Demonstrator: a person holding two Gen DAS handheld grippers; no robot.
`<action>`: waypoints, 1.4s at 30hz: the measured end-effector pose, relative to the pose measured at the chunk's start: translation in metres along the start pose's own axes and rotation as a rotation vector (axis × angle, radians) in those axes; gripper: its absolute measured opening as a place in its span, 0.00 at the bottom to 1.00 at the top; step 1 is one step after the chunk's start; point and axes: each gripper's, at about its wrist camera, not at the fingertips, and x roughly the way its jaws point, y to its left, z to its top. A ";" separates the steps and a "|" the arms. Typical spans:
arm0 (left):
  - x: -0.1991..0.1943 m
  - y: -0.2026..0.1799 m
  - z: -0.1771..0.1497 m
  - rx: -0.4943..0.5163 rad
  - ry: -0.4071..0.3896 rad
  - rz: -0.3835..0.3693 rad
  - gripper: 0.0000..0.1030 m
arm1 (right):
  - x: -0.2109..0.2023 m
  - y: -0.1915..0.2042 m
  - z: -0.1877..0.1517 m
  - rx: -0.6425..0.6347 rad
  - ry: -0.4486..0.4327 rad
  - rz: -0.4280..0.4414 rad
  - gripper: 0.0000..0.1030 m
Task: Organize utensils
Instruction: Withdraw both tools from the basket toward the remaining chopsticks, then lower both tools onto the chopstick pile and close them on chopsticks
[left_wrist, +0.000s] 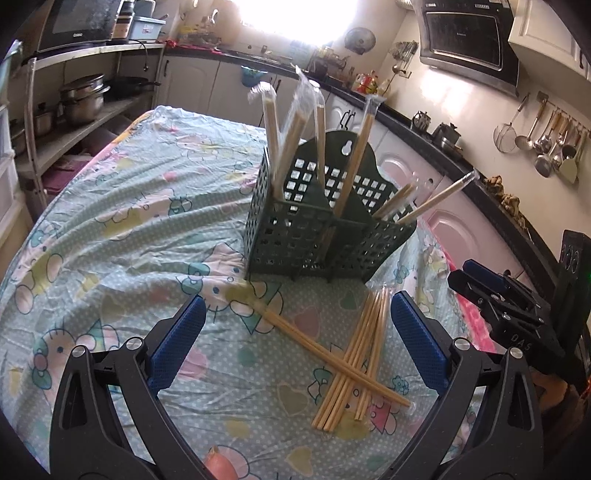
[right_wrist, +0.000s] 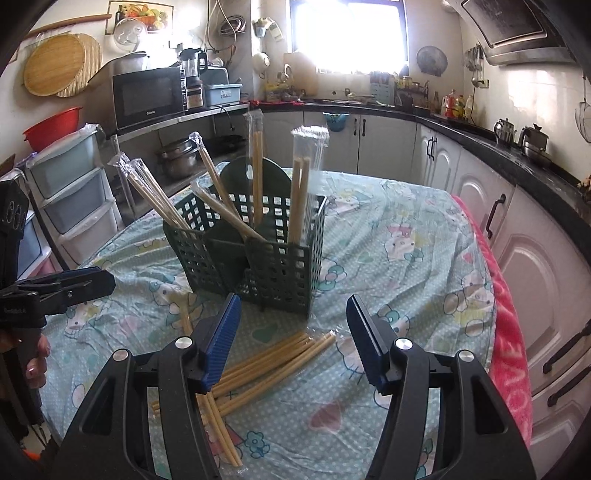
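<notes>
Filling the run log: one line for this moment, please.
left hand-held gripper: open, empty | right hand-held gripper: open, empty | chopsticks: loose on cloth | caddy: partly filled

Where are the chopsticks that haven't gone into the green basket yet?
The loose chopsticks lie crossed on the patterned tablecloth, just in front of the green basket, between the left gripper's open fingers.

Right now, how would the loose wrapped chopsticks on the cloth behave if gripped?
The wrapped chopsticks look thin and stiff, so probably light. Their clear sleeves may feel slippery. Lying crossed in a pile, neighbours would likely shift or roll.
</notes>
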 end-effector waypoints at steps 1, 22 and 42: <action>0.002 0.000 -0.001 0.001 0.006 0.001 0.90 | 0.001 -0.001 -0.001 0.001 0.006 0.003 0.56; 0.069 0.022 -0.020 -0.171 0.230 -0.095 0.52 | 0.069 -0.015 -0.024 -0.014 0.183 0.046 0.30; 0.098 0.041 -0.012 -0.233 0.258 -0.071 0.51 | 0.120 -0.033 -0.025 0.003 0.258 0.068 0.27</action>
